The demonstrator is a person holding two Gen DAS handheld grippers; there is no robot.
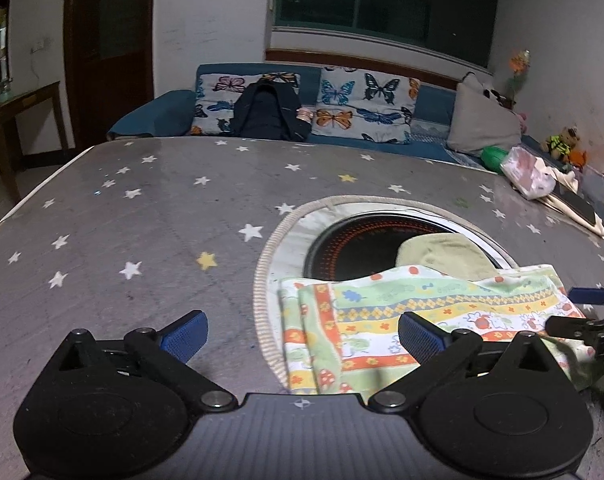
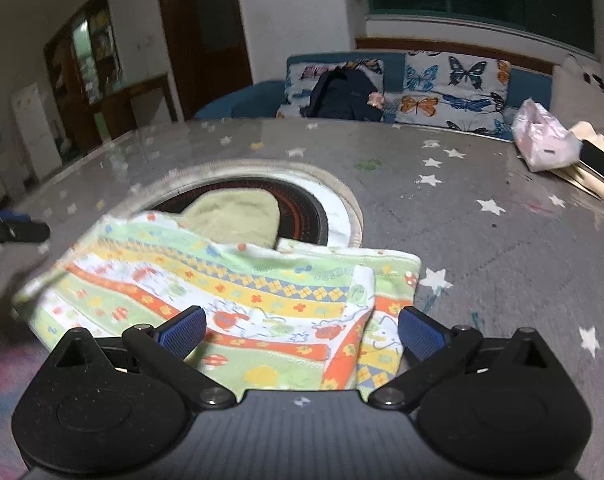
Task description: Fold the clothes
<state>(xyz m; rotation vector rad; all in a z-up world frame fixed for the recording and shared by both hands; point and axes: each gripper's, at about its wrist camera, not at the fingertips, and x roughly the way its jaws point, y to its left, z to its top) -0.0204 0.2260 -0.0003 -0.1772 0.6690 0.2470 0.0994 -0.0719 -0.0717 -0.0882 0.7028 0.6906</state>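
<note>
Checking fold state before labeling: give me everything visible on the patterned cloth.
The patterned cloth is a soft, thin fabric with green, yellow, orange and white bands printed with flowers, mushrooms and cartoon animals. It lies folded in layers, mostly flat, with stacked edges showing at its left end in the left wrist view. It rests on the grey star-print tablecloth, overlapping the round cutout's near rim, with a plain pale-green cloth behind it. Both grippers are open, neither gripping it.

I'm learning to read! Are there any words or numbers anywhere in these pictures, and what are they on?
No words or numbers can be read here.
Patterned cloth: small green letter-like marks on one green stripe, too blurred to read.
Pink plastic bag: a small dark mark, too small to read.
Star tablecloth and butterfly cushions: pictures only, no writing.
</note>
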